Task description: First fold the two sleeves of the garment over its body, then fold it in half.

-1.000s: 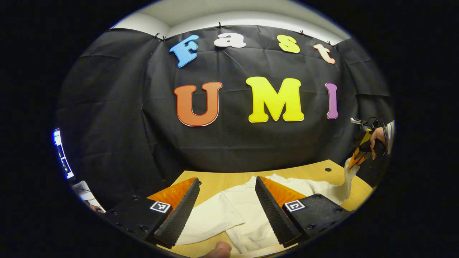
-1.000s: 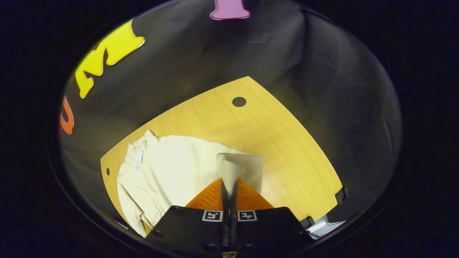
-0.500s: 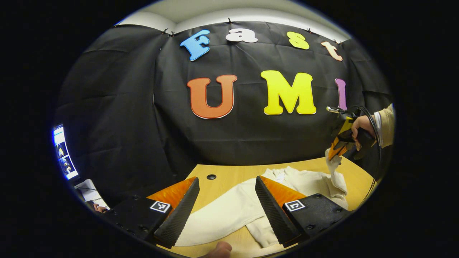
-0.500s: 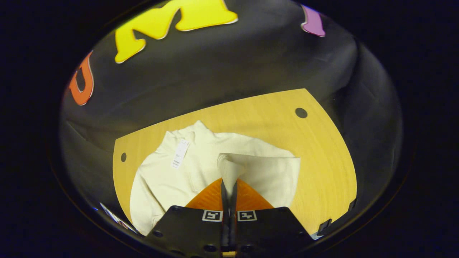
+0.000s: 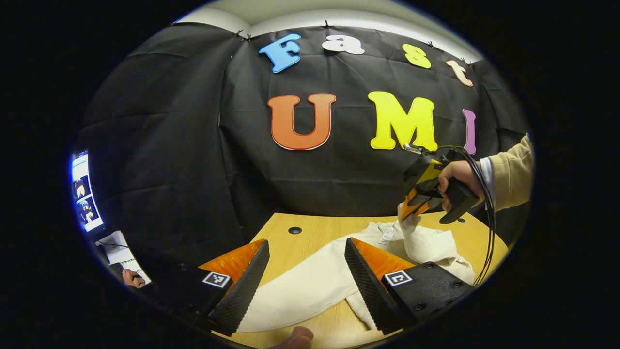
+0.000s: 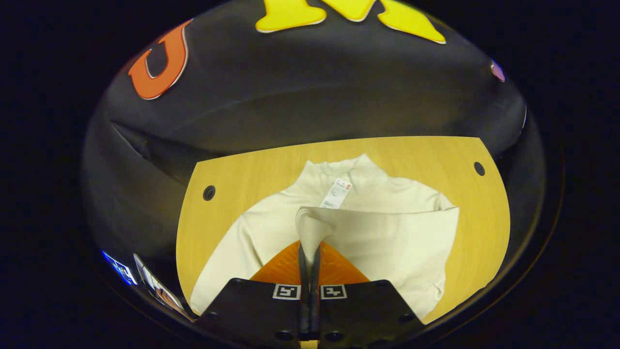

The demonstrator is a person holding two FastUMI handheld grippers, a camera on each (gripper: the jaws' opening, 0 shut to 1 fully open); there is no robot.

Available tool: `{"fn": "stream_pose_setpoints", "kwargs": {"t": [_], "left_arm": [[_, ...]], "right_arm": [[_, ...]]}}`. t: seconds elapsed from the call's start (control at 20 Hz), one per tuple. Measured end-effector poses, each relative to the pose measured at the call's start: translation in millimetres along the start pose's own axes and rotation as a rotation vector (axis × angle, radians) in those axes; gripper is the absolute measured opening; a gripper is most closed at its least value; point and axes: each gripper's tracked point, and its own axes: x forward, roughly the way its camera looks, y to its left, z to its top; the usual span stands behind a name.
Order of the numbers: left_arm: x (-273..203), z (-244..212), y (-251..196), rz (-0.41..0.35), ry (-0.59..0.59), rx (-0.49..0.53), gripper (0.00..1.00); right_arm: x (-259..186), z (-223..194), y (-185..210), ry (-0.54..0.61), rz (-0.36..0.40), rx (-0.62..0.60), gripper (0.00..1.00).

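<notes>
Right gripper [image 6: 309,245] clamped on ribbed cuff [image 6: 310,228] of soft cream garment [image 6: 387,242] over wooden table [image 6: 232,169]; left gripper [image 5: 306,271] spread apart.

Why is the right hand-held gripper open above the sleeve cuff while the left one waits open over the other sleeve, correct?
Not quite: the right hand-held gripper is shut on the sleeve cuff, as the right gripper view shows. The left hand-held gripper does wait open over the other sleeve.

Even overhead light, dim edges w/ heavy fisheye bend, sharp centre, soft shadows on table [image 6: 252,167].
</notes>
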Motion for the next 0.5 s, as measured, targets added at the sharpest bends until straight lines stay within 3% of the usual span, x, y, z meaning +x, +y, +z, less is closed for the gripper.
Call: {"fn": "stream_pose_setpoints", "kwargs": {"t": [0.3,0.5], "left_arm": [[2,-15,21,0.044,0.021,-0.024,1.0],[-2,-33,31,0.068,0.05,-0.028,0.99]], "right_arm": [[47,-29,73,0.051,0.064,-0.111,0.01],[66,-46,88,0.071,0.014,-0.214,0.01]]}}
